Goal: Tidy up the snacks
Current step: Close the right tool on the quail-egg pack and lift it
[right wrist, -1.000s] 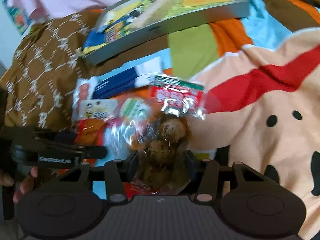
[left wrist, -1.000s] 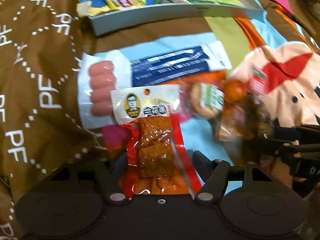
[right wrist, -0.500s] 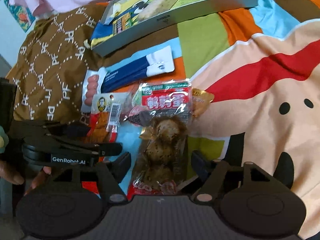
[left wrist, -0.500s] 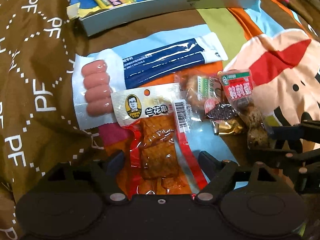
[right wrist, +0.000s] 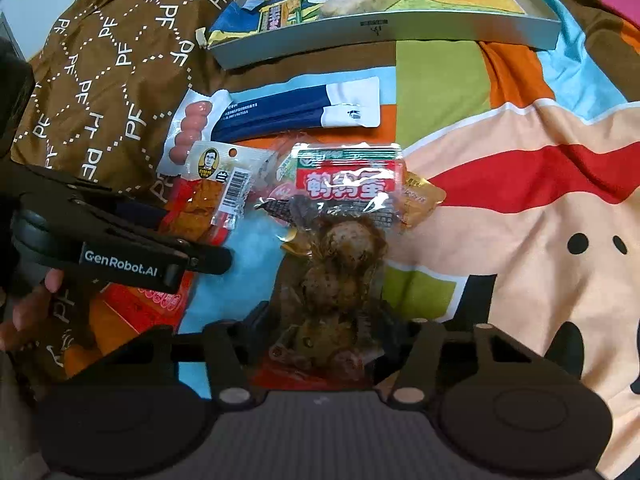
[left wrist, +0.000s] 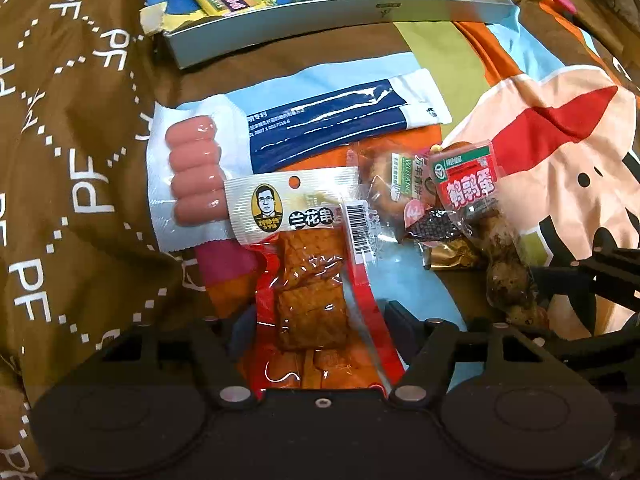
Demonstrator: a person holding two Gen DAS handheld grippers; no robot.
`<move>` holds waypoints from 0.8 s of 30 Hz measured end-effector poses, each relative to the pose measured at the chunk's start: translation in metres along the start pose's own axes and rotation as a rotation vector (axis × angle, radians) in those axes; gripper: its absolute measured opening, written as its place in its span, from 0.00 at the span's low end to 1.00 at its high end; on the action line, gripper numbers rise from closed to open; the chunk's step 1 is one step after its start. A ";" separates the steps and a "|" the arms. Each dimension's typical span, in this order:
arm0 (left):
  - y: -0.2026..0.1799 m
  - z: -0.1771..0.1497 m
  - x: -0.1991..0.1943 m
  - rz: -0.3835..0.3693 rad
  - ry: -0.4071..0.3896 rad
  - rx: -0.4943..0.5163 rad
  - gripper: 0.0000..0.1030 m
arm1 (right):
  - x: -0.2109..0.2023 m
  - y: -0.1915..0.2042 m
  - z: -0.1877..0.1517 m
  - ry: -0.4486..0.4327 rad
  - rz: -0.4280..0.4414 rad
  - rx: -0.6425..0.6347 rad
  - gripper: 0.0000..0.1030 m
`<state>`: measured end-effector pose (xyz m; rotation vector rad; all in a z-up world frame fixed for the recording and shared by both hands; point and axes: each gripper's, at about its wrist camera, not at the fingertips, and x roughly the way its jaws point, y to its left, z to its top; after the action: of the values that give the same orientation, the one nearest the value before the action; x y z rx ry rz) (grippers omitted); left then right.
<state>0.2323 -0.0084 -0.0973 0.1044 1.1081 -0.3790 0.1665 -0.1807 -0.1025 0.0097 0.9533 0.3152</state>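
Observation:
A red tofu-skewer pack (left wrist: 312,280) with a white header lies on the blanket. My left gripper (left wrist: 316,316) has it between its closing jaws, both fingers against the pack's edges. The quail egg pack (right wrist: 344,248), red label on top, lies just to its right. My right gripper's (right wrist: 326,316) jaws are closing too, and the fingers touch its crinkled sides. The left gripper (right wrist: 216,258) shows at the left of the right wrist view, held by a hand (right wrist: 24,312).
A grey tray (left wrist: 320,20) with a cartoon lining holds a yellow bar and a pale bar at the back. A sausage pack (left wrist: 192,176), a blue and white sachet (left wrist: 340,120), a small pastry pack (left wrist: 384,184) and a gold wrapper (left wrist: 452,256) lie around the two held packs.
Both pairs of jaws spread wide half a second ago and have narrowed again around their packs. The quail egg pack came to rest beside the tofu pack; the right gripper rolled slightly.

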 end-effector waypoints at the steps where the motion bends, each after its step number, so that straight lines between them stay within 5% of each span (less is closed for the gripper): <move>1: 0.000 0.000 -0.001 0.001 -0.002 -0.003 0.65 | -0.001 0.000 0.000 -0.003 -0.004 -0.004 0.51; 13: 0.013 -0.001 -0.008 -0.091 0.035 -0.132 0.57 | -0.002 0.042 -0.012 -0.053 -0.154 -0.304 0.45; 17: 0.008 -0.002 -0.010 -0.066 0.026 -0.105 0.56 | -0.003 0.054 -0.017 -0.070 -0.203 -0.391 0.44; 24: -0.014 0.000 0.002 0.039 0.051 0.070 0.84 | 0.003 0.066 -0.021 -0.083 -0.256 -0.481 0.47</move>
<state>0.2283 -0.0220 -0.0979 0.1986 1.1415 -0.3819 0.1338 -0.1197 -0.1077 -0.5313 0.7677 0.2975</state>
